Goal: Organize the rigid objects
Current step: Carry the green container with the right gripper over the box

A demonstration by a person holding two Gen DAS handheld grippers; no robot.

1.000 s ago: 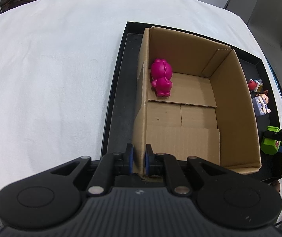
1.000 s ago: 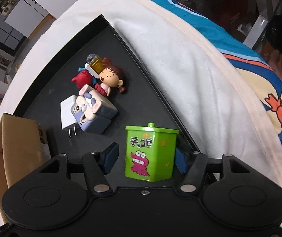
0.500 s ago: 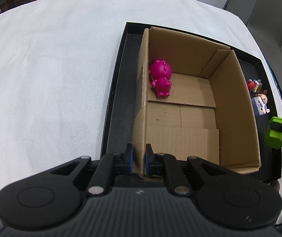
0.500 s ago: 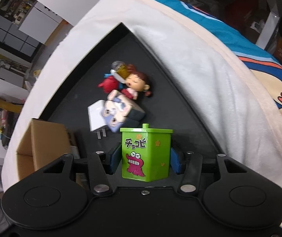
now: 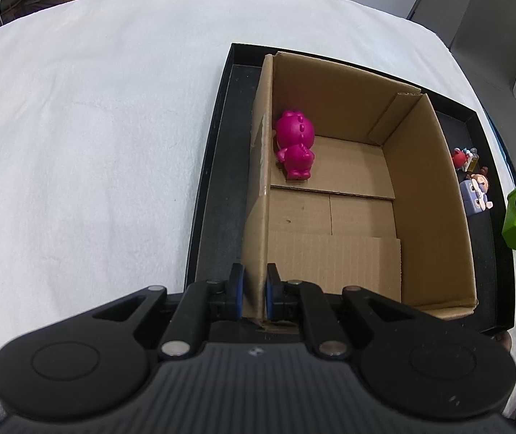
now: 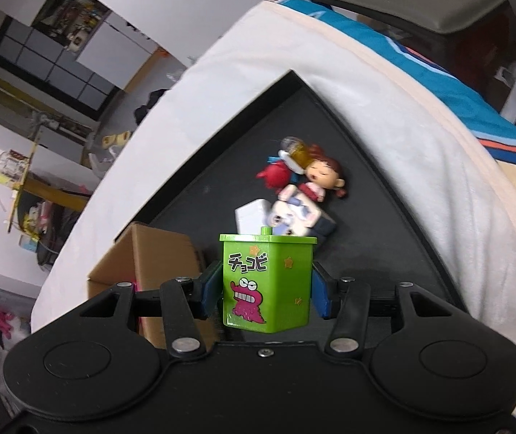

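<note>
glossy plastic green box (image 6: 268, 282); matt cardboard box (image 5: 431, 195); fuzzy white cloth (image 5: 95, 137).

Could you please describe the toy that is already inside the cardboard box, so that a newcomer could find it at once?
Start from the black tray on the white cloth and look into the open cardboard box standing in it. The pink figurine lies on the box floor against the wall that the left gripper pinches. It is one solid magenta colour and the only thing in the box; the other toys lie outside, on the tray.
</note>
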